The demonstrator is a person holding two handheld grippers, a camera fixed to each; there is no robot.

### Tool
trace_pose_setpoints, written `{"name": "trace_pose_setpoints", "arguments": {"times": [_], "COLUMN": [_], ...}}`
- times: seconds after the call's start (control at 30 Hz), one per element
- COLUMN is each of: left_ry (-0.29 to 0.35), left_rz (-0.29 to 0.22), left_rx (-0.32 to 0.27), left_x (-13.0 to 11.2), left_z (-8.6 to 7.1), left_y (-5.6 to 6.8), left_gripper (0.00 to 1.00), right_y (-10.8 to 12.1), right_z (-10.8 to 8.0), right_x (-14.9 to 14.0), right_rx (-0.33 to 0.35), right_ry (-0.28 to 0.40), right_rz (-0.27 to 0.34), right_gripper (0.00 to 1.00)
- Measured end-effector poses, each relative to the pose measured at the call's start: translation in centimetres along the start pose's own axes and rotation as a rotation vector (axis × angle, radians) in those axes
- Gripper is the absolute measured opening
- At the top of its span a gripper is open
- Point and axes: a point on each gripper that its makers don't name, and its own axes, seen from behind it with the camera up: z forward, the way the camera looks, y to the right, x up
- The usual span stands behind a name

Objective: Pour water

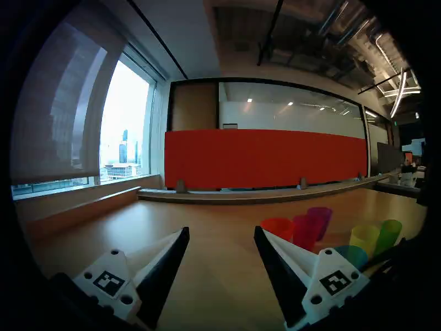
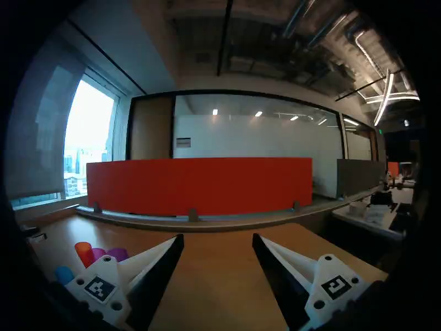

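The left tongs (image 1: 220, 237) stand wide open and hold nothing, their two fingers apart above the bare wood of the bench (image 1: 215, 218). Just beyond the right finger, on the bench well short of its far edge, a cluster of cups stands upright: a red cup (image 1: 277, 226), a pink cup (image 1: 302, 230) and a purple cup (image 1: 320, 216) close together, then a teal cup (image 1: 353, 255), a yellow cup (image 1: 364, 237) and a green cup (image 1: 390, 231) further right. A red partition (image 1: 264, 157) runs along the far edge, with a window (image 1: 124, 138) at the left. The right tongs (image 2: 216, 243) are likewise wide open and empty over the bench; in the right gripper view some of the cups show past the left finger.
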Motion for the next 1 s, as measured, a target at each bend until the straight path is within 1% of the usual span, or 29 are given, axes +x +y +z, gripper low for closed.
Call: {"name": "trace_pose_setpoints", "arguments": {"times": [0.37,0.67,0.87,1.0], "left_ry": [-0.003,-0.003,-0.003,-0.003], "left_rz": [0.001,0.001,0.001,0.001], "left_rx": [-0.002,-0.002,-0.002,-0.002], "left_x": [-0.1,-0.2,-0.2,-0.2], "left_z": [0.0,0.0,0.0,0.0], "left_y": [0.0,-0.1,-0.1,-0.1], "left_gripper": [0.87,0.87,0.87,0.87], "right_y": [0.4,0.9,0.9,0.5], "right_z": [-0.3,-1.1,-1.6,-1.7], "right_x": [0.5,1.1,0.6,-0.4], "right_rx": [-0.001,-0.008,0.001,0.019], "right_ry": [0.015,0.054,0.073,0.073], "right_rz": [-0.002,-0.014,-0.004,0.009], "right_gripper": [0.96,0.96,0.98,0.98]}}
